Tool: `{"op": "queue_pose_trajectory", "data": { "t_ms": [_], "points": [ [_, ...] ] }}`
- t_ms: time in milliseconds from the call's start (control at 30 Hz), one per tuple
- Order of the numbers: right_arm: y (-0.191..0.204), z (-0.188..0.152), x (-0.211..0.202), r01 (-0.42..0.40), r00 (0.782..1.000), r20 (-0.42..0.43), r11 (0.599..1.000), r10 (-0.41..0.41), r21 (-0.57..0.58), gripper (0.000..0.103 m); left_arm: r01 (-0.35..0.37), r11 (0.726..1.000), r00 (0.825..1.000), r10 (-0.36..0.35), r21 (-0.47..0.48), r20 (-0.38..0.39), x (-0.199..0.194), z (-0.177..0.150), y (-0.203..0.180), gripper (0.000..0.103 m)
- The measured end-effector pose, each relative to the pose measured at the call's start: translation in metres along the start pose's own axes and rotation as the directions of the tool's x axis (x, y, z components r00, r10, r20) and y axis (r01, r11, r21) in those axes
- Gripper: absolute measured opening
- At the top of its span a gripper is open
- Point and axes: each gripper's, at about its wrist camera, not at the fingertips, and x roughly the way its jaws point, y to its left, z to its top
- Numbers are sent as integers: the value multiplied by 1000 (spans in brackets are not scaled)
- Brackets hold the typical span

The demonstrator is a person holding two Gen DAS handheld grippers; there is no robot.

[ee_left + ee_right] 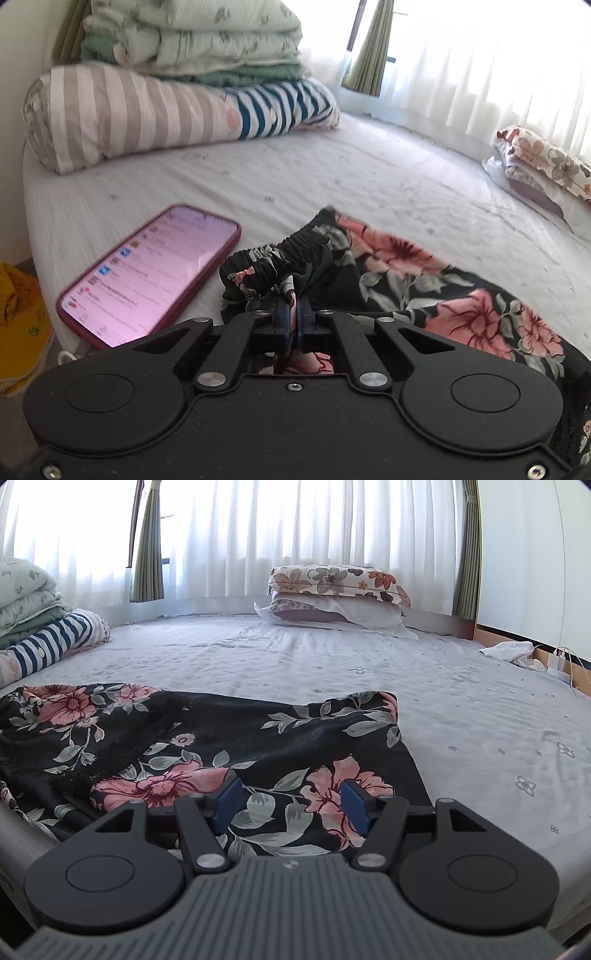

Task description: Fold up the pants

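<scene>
left claw [294, 308] pinching pants [406, 273] waistband | right claw [291, 808] spread above pants

both fisheye views ride low and close behind their own fingers, angled slightly down across the bed [461, 709]. left wrist faces the folded bedding [192, 40]; right wrist faces the curtained window [295, 535] (both share the floral pants [424, 280] and flowered pillow [340, 579]).
</scene>
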Motion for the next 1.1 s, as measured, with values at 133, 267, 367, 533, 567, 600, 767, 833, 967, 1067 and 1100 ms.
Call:
{"op": "queue_pose_trajectory", "data": {
  "t_ms": [133, 267, 367, 533, 567, 600, 767, 833, 967, 1067, 1100],
  "points": [
    [-3, -1, -2, -8, 1000, 12, 1000, 8, 15, 74, 33, 999, 998, -33, 12, 45, -21, 11, -13, 2],
    [-8, -3, -3, -12, 1000, 14, 999, 12, 52, 74, 181, 980, 977, -188, 80, 99, -60, 22, -53, 2],
    [-19, -3, -10, 0, 1000, 28, 997, -2, 77, 74, 329, 926, 932, -350, 187, 90, -101, 15, -101, 2],
    [-52, -4, -23, 59, 997, 31, 988, -65, 145, 74, 585, 712, 799, -587, 389, -127, -159, -52, -181, 3],
    [-60, -5, -25, 74, 996, 27, 984, -79, 162, 74, 619, 667, 775, -604, 414, -187, -163, -70, -194, 4],
    [-69, -6, -27, 85, 996, 21, 981, -90, 174, 74, 643, 632, 759, -604, 433, -244, -165, -87, -205, 6],
    [-101, -12, -33, 118, 993, -14, 974, -118, 191, 74, 704, 544, 710, -551, 457, -437, -162, -138, -228, 24],
    [-106, -12, -33, 112, 994, -15, 975, -111, 191, 74, 710, 545, 704, -561, 446, -435, -164, -137, -219, 42],
    [-102, -5, -26, 35, 999, 1, 981, -36, 190, 74, 676, 581, 736, -559, 453, -381, -178, -117, -190, 46],
    [-80, 7, -17, -62, 998, 21, 986, 59, 155, 76, 616, 651, 786, -546, 442, -291, -185, -90, -157, 45],
    [-70, 11, -14, -103, 995, 29, 985, 100, 139, 78, 588, 682, 807, -530, 434, -261, -184, -83, -147, 45]
  ]
}}
